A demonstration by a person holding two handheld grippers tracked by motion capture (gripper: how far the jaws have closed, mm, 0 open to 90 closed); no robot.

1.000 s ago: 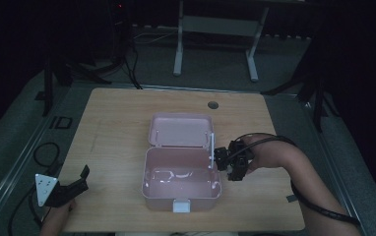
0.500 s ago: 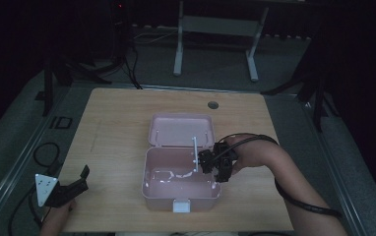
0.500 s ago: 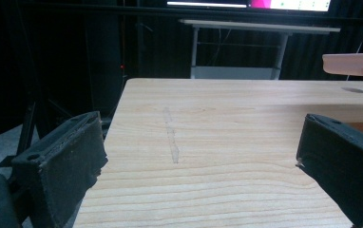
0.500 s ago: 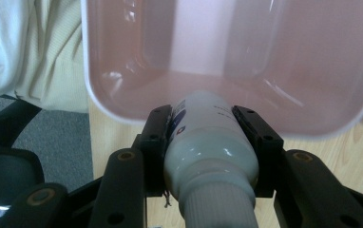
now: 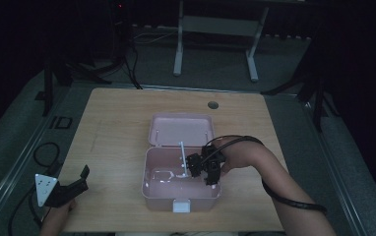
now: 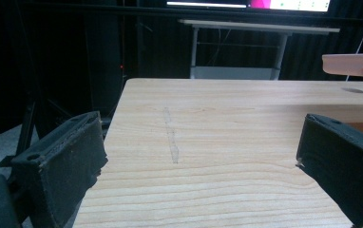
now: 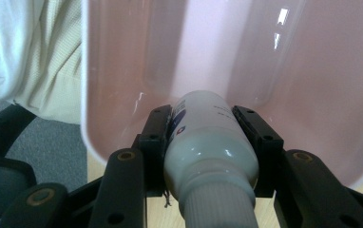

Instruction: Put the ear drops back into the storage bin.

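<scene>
Over the open pink box (image 5: 181, 189) at desk (image 5: 117, 132) centre, we have our right claw (image 5: 203, 169) clamped on a white bottle (image 7: 208, 142), poised at the box's 3 o'clock wall; release into the box remains, we judge. Our left claw (image 5: 70, 189), jaws apart and empty, rests at the desk's 8 o'clock corner. Dim light blurs the pale items lying inside; the bottle's cap is cut off.

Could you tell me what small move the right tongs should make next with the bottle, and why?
Probably lower a little further, then release. The right tongs grip the white bottle over the open pink box, bottom pointing into it, not yet resting on the floor.
</scene>
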